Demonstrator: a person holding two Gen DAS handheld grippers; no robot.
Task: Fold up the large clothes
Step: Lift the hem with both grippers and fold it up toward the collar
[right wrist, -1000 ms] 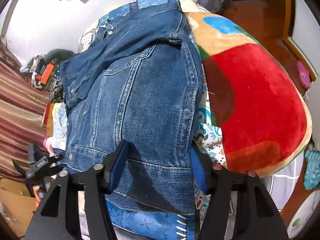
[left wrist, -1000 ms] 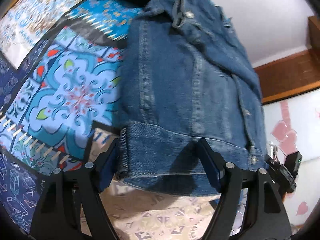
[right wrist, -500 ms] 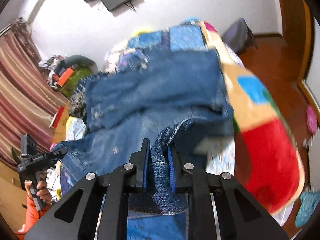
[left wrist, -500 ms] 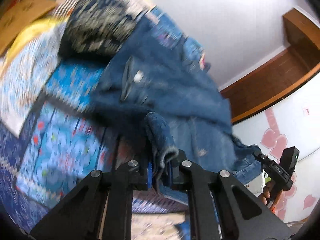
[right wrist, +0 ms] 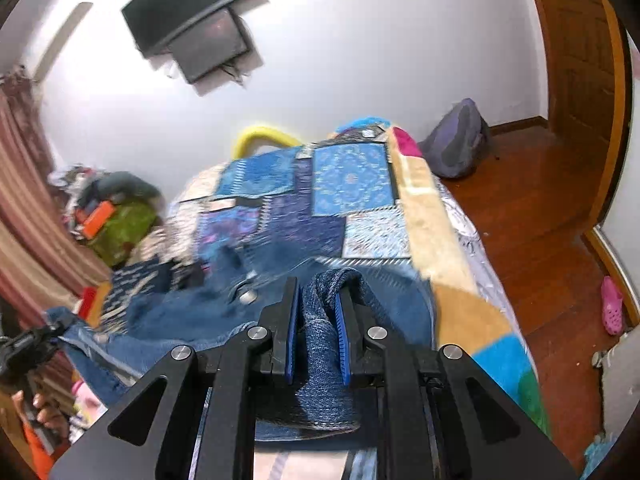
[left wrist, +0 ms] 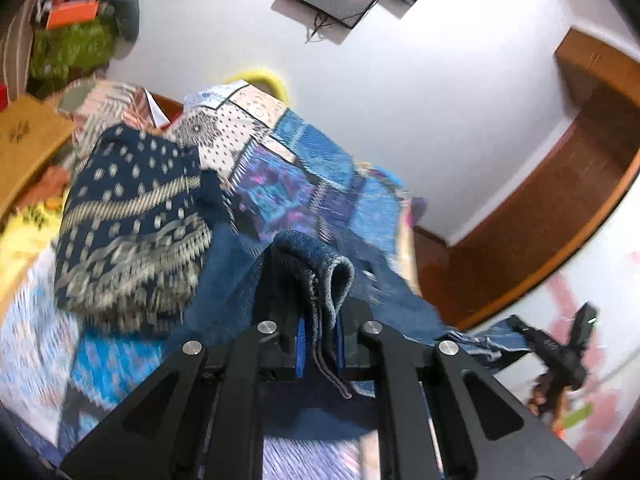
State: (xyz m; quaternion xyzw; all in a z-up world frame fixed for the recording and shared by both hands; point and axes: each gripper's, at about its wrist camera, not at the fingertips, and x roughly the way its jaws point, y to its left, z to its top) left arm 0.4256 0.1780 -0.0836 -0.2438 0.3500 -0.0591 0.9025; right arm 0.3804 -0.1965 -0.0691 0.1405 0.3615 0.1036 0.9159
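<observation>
Your left gripper [left wrist: 320, 336] and right gripper [right wrist: 318, 332] each pinch the denim jacket's [right wrist: 332, 344] hem above the patchwork bedspread [right wrist: 352, 184].

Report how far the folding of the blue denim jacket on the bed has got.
Done: both grippers have hold of the blue denim jacket. In hand: left gripper and right gripper are each shut on a bunched hem, lifted off the patchwork bedspread. Left: no finished fold shows; the jacket hangs rumpled and must be laid over and flattened.
</observation>
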